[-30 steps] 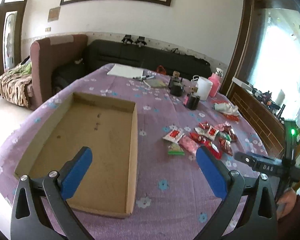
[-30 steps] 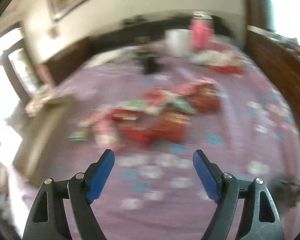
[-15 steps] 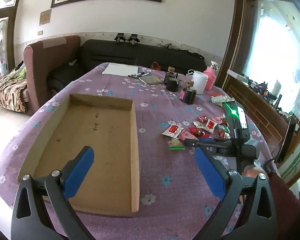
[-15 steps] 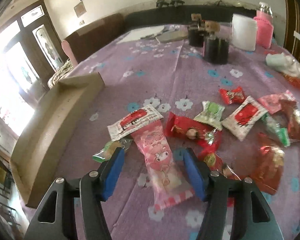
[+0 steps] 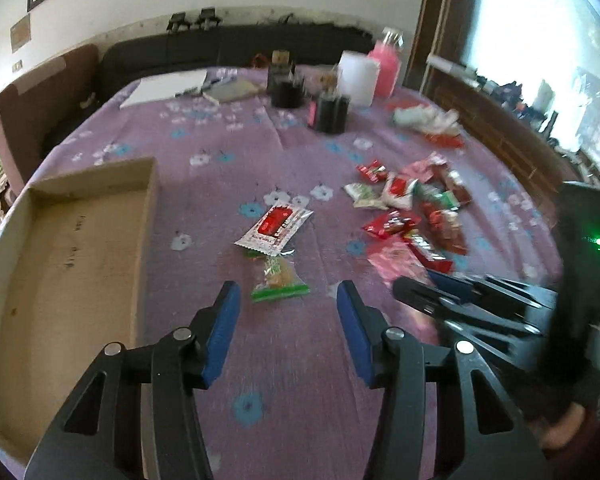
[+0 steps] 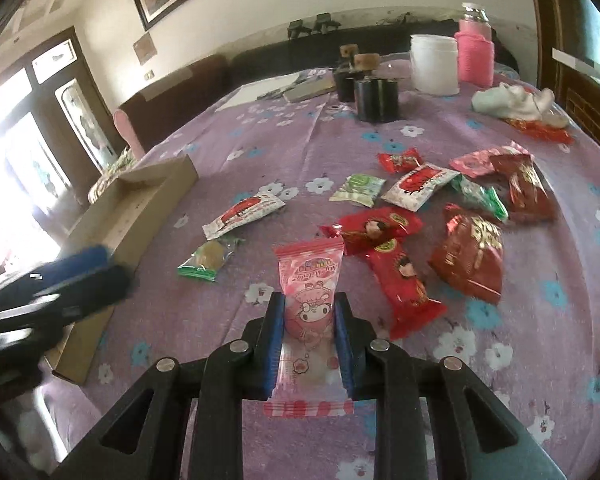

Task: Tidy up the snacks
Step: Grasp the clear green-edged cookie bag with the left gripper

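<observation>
Right tool (image 6: pixel 309 312): blue pads pressed on both long edges of a pink cartoon-print snack packet (image 6: pixel 309 276); jaws have just been closing onto it. The packet lies flat on the tabletop (image 6: pixel 500 380), its crimped end under the tool and its far end pointing away.

Left tool (image 5: pixel 288 300): jaws have just been closing and stand partly apart, with nothing pressed between them; it hangs above the cloth just short of a clear green-edged candy packet (image 5: pixel 279 278), which lies slightly beyond the pad tips.

Tabletop covering: purple cloth with white and blue flowers.

Cardboard tray (image 5: pixel 80 240): shallow and open-topped, on the left of the tabletop, well apart from the snacks.

Loose snacks:
- white packet with red print (image 5: pixel 275 226), just beyond the clear candy packet, their ends touching;
- two red cartoon-face packets (image 6: pixel 380 226), overlapping, just right of the pink packet;
- dark red foil bag (image 6: pixel 472 258), further right;
- pale green packet (image 6: pixel 358 189) and a second white-and-red packet (image 6: pixel 418 186), side by side behind them;
- further red, pink and green wrappers clustered at the right rear.

Far end of tabletop: black containers (image 6: pixel 376 98), white tub (image 6: pixel 434 64), pink bottle (image 6: pixel 475 54), papers (image 5: pixel 166 88).
</observation>
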Motion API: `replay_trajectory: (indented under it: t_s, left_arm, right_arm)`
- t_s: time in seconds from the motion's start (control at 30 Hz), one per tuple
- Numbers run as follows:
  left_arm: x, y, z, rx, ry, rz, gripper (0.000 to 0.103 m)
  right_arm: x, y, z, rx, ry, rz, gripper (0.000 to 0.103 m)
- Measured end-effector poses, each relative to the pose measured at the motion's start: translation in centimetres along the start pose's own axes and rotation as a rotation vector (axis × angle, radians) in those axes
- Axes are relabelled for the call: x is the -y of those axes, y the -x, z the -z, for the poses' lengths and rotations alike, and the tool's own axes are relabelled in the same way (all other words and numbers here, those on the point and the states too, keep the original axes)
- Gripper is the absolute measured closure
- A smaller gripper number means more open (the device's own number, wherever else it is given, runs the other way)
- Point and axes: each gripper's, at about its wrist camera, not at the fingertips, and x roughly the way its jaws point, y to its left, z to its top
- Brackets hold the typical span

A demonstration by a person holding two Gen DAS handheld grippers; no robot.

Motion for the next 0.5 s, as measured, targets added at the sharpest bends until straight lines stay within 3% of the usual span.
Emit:
replay_trajectory:
  t_s: [0.37,0.4,0.5]
  left_arm:
    - [0.1,-5.4,-0.6,-0.098,-0.032,-0.052,0.055]
    - [0.3,-5.8,-0.4,-0.108,-0.042,-0.055,0.064]
    - [0.4,-5.5,-0.3,-0.088,-0.049,-0.056,0.065]
  right_arm:
    - [1.2,-0.2,0.0,-0.018,-0.063,-0.037,0.078]
    - [1.2,-0.2,0.0,-0.018,-0.063,-0.036,0.078]
    - [1.2,-0.2,0.1,-0.015,-0.060,-0.033,0.078]
